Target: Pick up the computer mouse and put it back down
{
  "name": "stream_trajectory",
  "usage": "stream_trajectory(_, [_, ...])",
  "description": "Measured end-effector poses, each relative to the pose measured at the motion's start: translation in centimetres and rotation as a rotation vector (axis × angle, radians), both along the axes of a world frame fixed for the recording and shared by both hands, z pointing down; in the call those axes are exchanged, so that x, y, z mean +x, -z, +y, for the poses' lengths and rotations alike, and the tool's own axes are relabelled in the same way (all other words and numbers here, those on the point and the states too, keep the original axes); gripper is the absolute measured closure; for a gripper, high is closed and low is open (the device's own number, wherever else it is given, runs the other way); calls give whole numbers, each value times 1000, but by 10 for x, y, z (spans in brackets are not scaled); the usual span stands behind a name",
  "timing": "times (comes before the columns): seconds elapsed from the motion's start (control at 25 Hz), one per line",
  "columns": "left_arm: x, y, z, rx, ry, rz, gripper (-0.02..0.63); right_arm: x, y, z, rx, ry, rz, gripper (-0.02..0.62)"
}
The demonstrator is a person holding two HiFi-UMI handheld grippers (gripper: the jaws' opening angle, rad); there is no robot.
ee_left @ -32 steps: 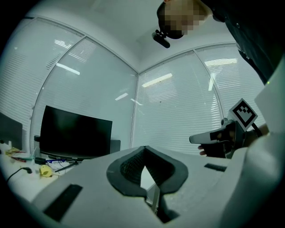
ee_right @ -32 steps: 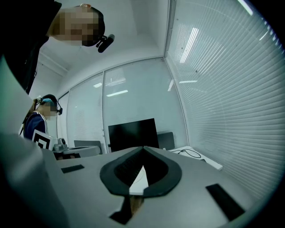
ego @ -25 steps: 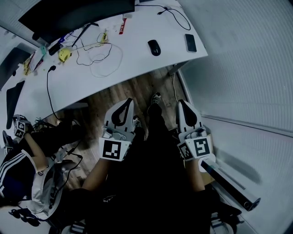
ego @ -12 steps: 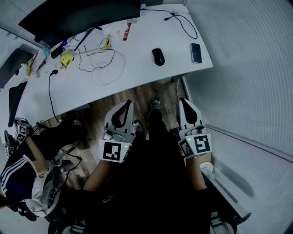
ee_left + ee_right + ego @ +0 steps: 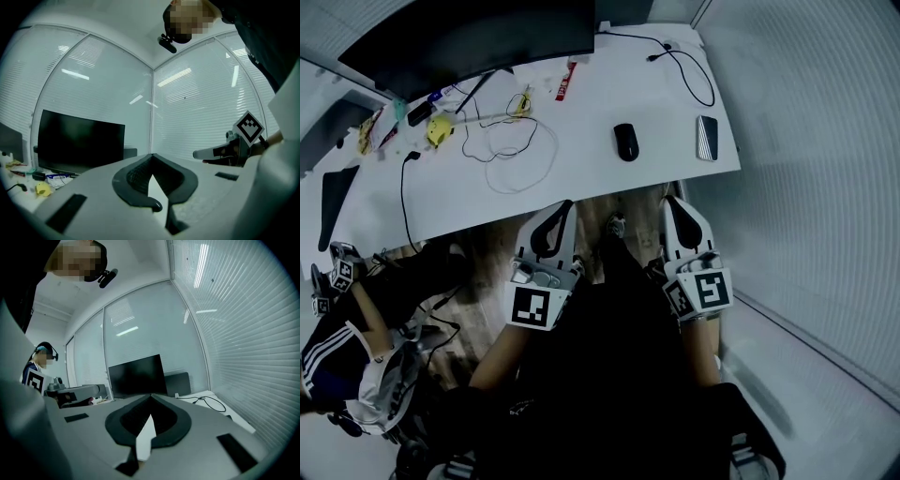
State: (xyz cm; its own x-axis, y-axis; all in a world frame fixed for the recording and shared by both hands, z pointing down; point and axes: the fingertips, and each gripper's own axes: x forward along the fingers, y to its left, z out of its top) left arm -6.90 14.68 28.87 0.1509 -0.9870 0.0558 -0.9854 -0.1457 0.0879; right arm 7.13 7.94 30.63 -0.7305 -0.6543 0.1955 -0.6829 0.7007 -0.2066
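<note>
A black computer mouse (image 5: pixel 625 142) lies on the white desk (image 5: pixel 581 112), right of its middle and near the front edge. My left gripper (image 5: pixel 560 208) is held just short of that edge, to the mouse's left, jaws shut on nothing. My right gripper (image 5: pixel 672 202) is level with it, a little right of the mouse, jaws also shut and empty. In the left gripper view the tips (image 5: pixel 151 157) meet; in the right gripper view (image 5: pixel 151 397) likewise. Neither gripper view shows the mouse.
A phone (image 5: pixel 707 138) lies right of the mouse. A black monitor (image 5: pixel 469 37) stands at the desk's back, with loose cables (image 5: pixel 511 141) and small items (image 5: pixel 439 128) before it. Another person (image 5: pixel 347 337) sits at the lower left. Blinds (image 5: pixel 825 169) close off the right.
Both grippers and the head have advanced toward the desk; the desk edge and mouse now sit closer to the gripper tips. Both jaws stay shut.
</note>
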Motion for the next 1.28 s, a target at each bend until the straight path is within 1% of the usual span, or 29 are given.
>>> stream_trajectory(0.2, [6, 1, -27, -2, 48, -14, 600, 3, -5, -38, -17, 44, -21, 598])
stream_trajectory(0.4, [14, 4, -51, 3, 106, -17, 600, 10, -13, -69, -22, 100, -15, 598])
stream_trajectory(0.56, [18, 0, -69, 15, 128, -35, 600, 10, -19, -90, -17, 149, -5, 598])
stream_trajectory(0.68, [21, -4, -81, 1, 134, -41, 600, 12, -25, -103, -28, 153, 3, 598])
stream_trajectory(0.96, [21, -14, -114, -27, 102, -45, 600, 15, -45, -124, -85, 117, 32, 598])
stream_trajectory(1.08, [18, -26, -127, -32, 65, -51, 600, 13, -60, -132, -100, 98, 57, 598])
stream_trajectory(1.28, [11, -41, -147, -73, -12, -26, 600, 7, -80, -141, -141, 37, 99, 598])
